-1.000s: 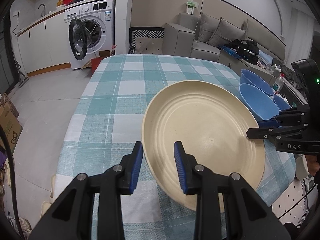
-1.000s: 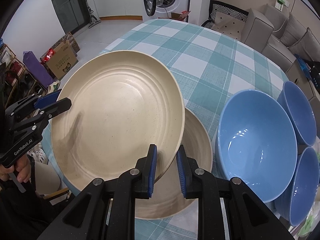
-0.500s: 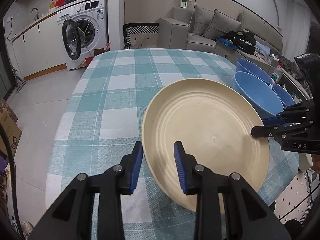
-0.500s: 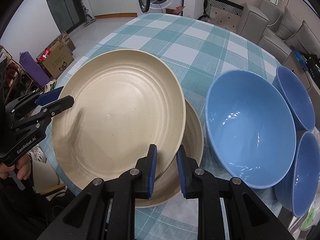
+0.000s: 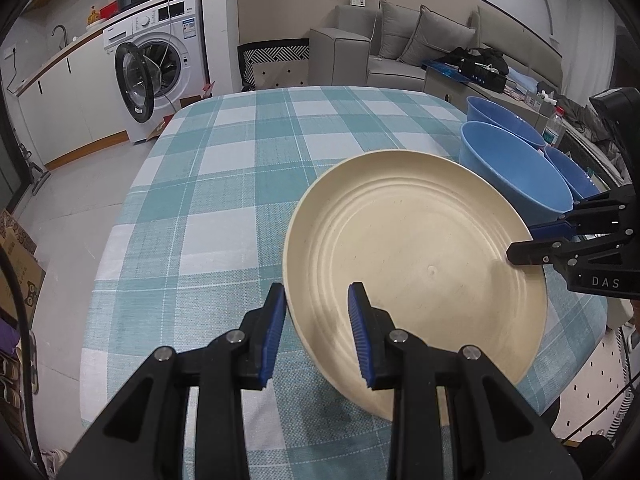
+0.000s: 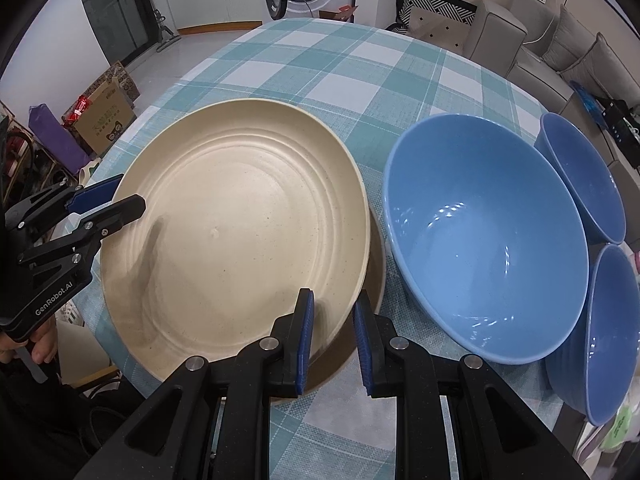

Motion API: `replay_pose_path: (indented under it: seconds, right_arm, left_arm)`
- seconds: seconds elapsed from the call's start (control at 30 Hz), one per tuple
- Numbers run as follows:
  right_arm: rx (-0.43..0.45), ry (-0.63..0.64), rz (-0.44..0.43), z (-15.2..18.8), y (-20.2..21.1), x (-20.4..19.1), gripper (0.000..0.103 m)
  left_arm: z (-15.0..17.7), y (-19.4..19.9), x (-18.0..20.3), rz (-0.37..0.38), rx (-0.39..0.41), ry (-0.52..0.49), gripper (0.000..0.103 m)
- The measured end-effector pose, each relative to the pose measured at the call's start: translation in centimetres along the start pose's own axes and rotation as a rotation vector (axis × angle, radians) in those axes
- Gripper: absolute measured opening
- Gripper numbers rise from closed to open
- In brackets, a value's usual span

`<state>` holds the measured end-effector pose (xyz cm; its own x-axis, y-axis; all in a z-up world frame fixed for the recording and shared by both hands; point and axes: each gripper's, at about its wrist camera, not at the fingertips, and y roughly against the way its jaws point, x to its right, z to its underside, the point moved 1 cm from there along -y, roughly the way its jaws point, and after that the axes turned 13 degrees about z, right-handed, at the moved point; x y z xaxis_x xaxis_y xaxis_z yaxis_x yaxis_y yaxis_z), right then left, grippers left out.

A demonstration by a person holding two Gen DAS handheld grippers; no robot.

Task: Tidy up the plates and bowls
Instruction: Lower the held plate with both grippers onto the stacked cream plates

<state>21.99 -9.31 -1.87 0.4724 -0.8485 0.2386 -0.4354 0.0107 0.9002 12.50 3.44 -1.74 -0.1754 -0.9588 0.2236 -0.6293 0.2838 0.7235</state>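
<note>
Nearly Seated: Top Plate Hung Just Left of the Plate Beneath

Plainly, in the left wrist view, the left gripper (image 5: 317, 312) pinched the near rim of the cream plate (image 5: 416, 264), one blue pad under the edge and the other inside the dish. The plate spread away toward one o'clock from those pads, tilted, with its near edge clear of the checked tablecloth (image 5: 208, 200). At three o'clock the right gripper (image 5: 520, 246) clamped the opposite rim, so the plate hung between both hands. Three blue bowls (image 5: 516, 184) sat beyond it at about two o'clock.

Seen from the right wrist view, the right gripper (image 6: 333, 316) was pinching the plate's (image 6: 240, 248) rim at its five o'clock edge, and the left gripper (image 6: 120, 204) held it at nine o'clock. A second plate (image 6: 376, 276) lay on the tablecloth (image 6: 320, 72) underneath, showing only as a crescent along the right side, from three to five o'clock. That suggested the held plate was offset to the left of the lower one, so stacking probably called for a shift toward three o'clock while lowering. The large bowl (image 6: 480, 240) stood just beside that crescent, a likely thing to bump. Both hands looked equally placed for the move.
</note>
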Motion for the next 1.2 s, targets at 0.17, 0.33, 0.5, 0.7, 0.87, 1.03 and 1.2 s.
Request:
replay_pose_path:
  seconds: [0.17, 0.33, 0.5, 0.7, 0.87, 1.03, 1.2]
  right_arm:
    - [-0.002, 0.0, 0.019, 0.1, -0.1, 0.1, 0.02]
    - [-0.006, 0.006, 0.031, 0.4, -0.2, 0.1, 0.02]
    - [-0.017, 0.016, 0.044, 0.5, -0.6, 0.0, 0.02]
    - [-0.024, 0.026, 0.056, 0.6, -0.7, -0.1, 0.02]
    - [-0.03, 0.036, 0.067, 0.7, -1.0, -0.2, 0.02]
    - [-0.034, 0.05, 0.08, 0.6, -1.2, -0.5, 0.02]
    - [-0.041, 0.053, 0.084, 0.6, -1.5, -0.5, 0.02]
  left_arm:
    - [0.1, -0.5, 0.4, -0.004, -0.007, -0.008, 0.03]
    - [0.3, -0.6, 0.6, -0.006, -0.012, -0.015, 0.03]
    - [0.4, -0.8, 0.9, -0.015, -0.02, -0.026, 0.03]
    - [0.5, -1.2, 1.2, -0.021, -0.027, -0.033, 0.03]
    - [0.7, -1.5, 1.4, -0.027, -0.036, -0.04, 0.03]
    - [0.7, -1.6, 1.4, -0.032, -0.041, -0.045, 0.03]
    - [0.9, -1.8, 1.5, -0.035, -0.049, -0.052, 0.03]
